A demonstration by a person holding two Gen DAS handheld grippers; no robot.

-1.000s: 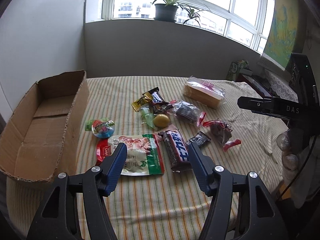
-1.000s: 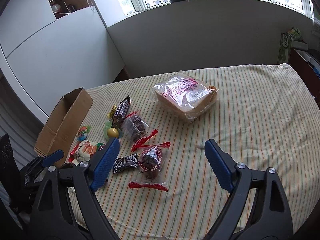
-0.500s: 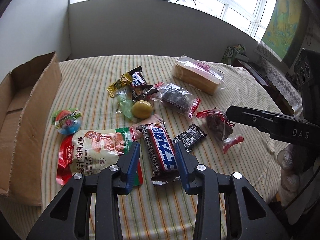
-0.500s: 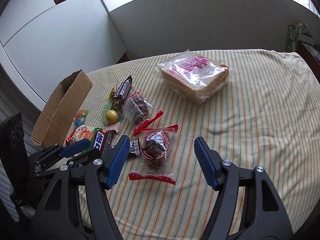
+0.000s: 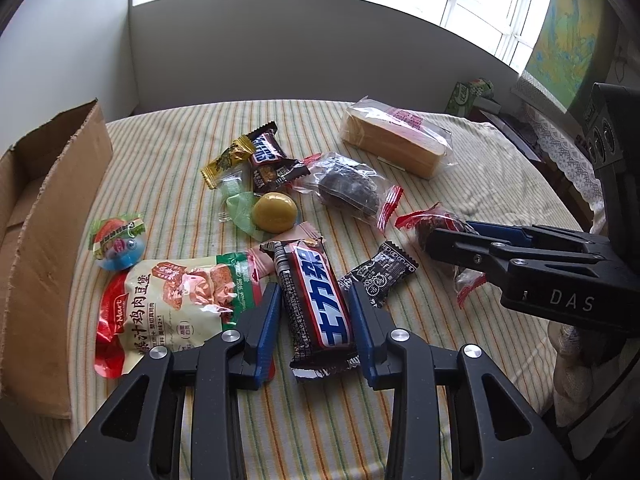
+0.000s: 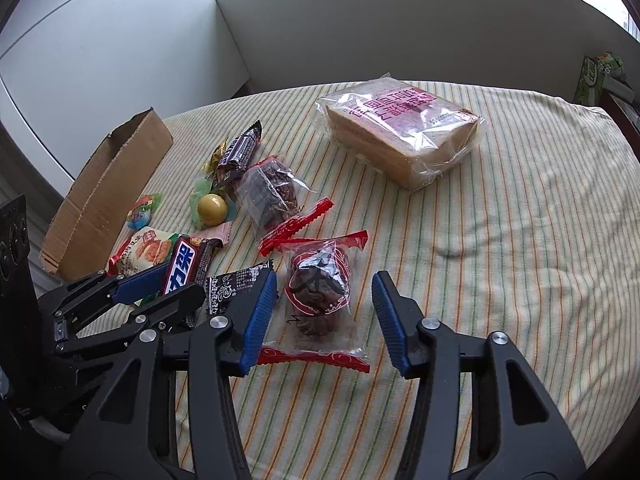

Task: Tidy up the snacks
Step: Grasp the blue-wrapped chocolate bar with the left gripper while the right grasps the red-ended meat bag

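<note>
A dark chocolate bar [image 5: 316, 292] with a blue-and-white label lies on the striped cloth. My left gripper [image 5: 314, 320] straddles its near half, pads against both long sides. From the right wrist view the bar [image 6: 182, 268] sits between the left gripper's [image 6: 156, 290] two fingers. A clear packet with red ends holding a dark cake [image 6: 318, 288] lies between my right gripper's [image 6: 324, 316] closing jaws, with a gap showing on each side. In the left wrist view the right gripper [image 5: 448, 236] covers part of that packet [image 5: 432, 222].
An open cardboard box [image 5: 60, 208] stands at the left table edge. A bagged bread loaf [image 5: 394, 140] lies at the back right. Beside the bar lie a red-green pouch [image 5: 172, 304], a black candy [image 5: 380, 276], a yellow ball [image 5: 274, 210], a jelly cup [image 5: 116, 240] and another cake packet [image 5: 348, 192].
Both grippers came down and forward toward the snacks. The left jaws narrowed around the chocolate bar. The right jaws narrowed over the red-ended cake packet.
</note>
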